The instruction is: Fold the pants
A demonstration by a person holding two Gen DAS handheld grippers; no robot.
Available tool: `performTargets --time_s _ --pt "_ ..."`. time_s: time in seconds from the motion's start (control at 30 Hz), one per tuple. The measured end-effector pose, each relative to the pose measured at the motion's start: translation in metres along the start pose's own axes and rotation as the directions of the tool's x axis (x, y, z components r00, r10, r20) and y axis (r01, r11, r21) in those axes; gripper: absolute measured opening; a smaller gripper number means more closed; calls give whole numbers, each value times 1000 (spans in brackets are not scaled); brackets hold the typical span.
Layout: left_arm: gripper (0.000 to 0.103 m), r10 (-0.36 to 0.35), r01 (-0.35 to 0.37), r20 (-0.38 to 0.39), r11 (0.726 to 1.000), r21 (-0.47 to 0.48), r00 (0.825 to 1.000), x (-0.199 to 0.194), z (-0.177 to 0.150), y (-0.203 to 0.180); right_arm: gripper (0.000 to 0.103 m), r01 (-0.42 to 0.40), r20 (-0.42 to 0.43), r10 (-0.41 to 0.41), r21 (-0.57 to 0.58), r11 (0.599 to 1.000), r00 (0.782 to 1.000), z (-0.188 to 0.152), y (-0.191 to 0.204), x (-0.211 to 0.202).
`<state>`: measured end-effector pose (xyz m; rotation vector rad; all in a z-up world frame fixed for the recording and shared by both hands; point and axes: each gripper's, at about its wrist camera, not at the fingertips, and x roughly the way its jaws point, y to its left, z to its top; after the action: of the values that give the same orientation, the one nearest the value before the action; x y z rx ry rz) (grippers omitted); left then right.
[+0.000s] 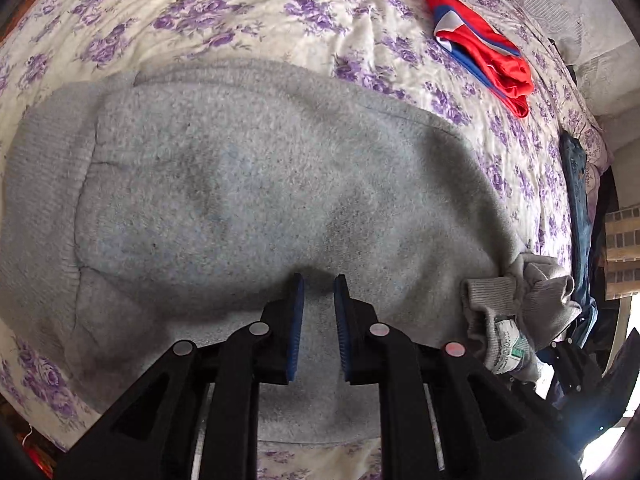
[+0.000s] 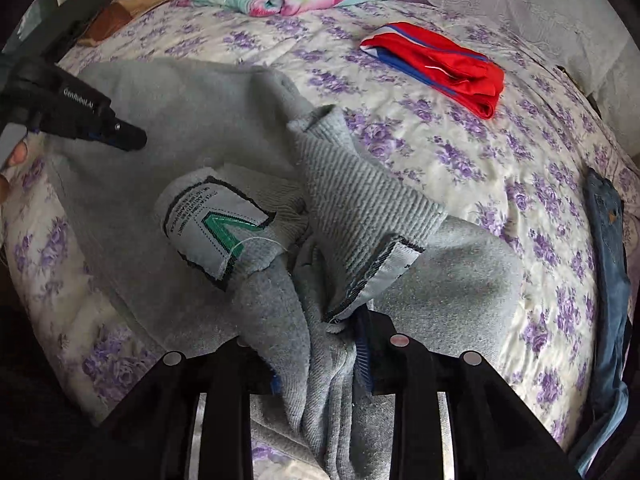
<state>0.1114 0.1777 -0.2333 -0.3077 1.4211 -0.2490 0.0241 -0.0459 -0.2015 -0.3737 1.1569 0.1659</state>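
Grey fleece pants (image 1: 248, 184) lie spread across the middle of the left wrist view on a bed (image 1: 224, 28) covered in a purple-flowered quilt, the ribbed band at the left of the frame and a bunched cuff end at the lower right. The left gripper (image 1: 319, 284) hovers over the fabric at lower centre, its blue-padded fingers (image 1: 297, 320) parted by a modest gap with nothing between them; whether the tips touch the cloth cannot be told.

In the right wrist view the right gripper (image 2: 320, 340) is clamped on a thick gather of the pants (image 2: 328, 364) at lower centre, with the ribbed cuffs and a sewn label (image 2: 216, 224) heaped just above it. The left gripper (image 2: 100, 128) shows at the upper left, over the flat part of the garment.

Risks, as a judgement: the right fingers hold several layers bunched together, so a pull could drag the whole garment across the bed rather than lay one clean fold, or let inner layers slip out and leave a lumpy crease. If the left fingers do not pin or catch the cloth, the flat section may slide and wrinkle. Folded red shorts (image 1: 484, 48) at upper right and jeans (image 2: 608, 264) along the right edge sit well apart, so snagging them seems unlikely.
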Motion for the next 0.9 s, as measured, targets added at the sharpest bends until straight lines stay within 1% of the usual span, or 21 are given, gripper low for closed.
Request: performTargets --time_s 0.03,0.1,0.13,0.17,0.2,0.27,0.3,0.33,0.37,0.4,0.43,0.47,0.53,0.57,0.63,0.67,0.73,0.9 --pt "14 -10 10 0 1000 -6 1000 1 0 2 45 0 -5 0 -37 999 1000 0 4 -3" --pt "14 -31 31 -2 999 -15 1000 1 1 6 60 -57 -29 54 -85 995 998 0 5 -12" --pt "14 -40 40 -5 999 -19 999 1 2 8 60 -86 -42 83 -87 992 996 -2 4 -19" --pt "14 -49 49 -7 999 -23 999 1 2 10 60 -132 -55 128 -85 988 990 0 2 -29" --pt "14 -55 55 -8 998 -26 998 1 2 10 61 -201 -60 197 -78 976 979 3 -1 -41" --pt "14 -60 60 -8 998 -24 998 2 2 10 62 -328 -36 327 -43 944 944 10 -13 -66" --pt "14 -61 61 -7 998 -21 998 1 1 10 62 -367 -10 367 -12 930 930 14 -22 -74" --pt "14 -61 61 -8 998 -19 998 1 1 10 61 -389 17 389 28 921 921 19 -32 -78" --pt "14 -61 61 -8 998 -18 998 1 1 10 57 -398 41 396 69 915 917 22 -43 -78" --pt "14 -61 61 -10 998 -18 998 2 1 9 33 -397 49 394 99 913 918 26 -51 -73" --pt "14 -61 61 -12 998 -16 998 2 2 10 16 -391 39 389 123 912 920 30 -55 -65" --pt "14 -61 61 -14 998 -14 998 2 2 10 18 -398 31 397 146 906 917 33 -57 -55" --pt "14 -62 62 -17 998 -9 998 2 3 10 18 -431 15 436 182 884 900 36 -56 -33" --pt "14 -63 63 -18 998 -8 998 2 3 10 17 -432 -21 444 192 881 896 36 -52 -19" --pt "14 -67 67 -20 998 -9 998 3 3 9 13 -376 -134 406 201 904 904 32 -40 14" --pt "14 -70 69 -21 998 -9 997 3 3 10 13 -365 -173 405 222 904 898 29 -36 27" --pt "14 -73 72 -21 997 -9 997 4 4 11 12 -365 -164 414 262 893 895 27 -34 32" --pt "14 -90 89 -19 996 -20 996 3 3 12 12 -340 -205 389 236 910 898 29 -26 31"
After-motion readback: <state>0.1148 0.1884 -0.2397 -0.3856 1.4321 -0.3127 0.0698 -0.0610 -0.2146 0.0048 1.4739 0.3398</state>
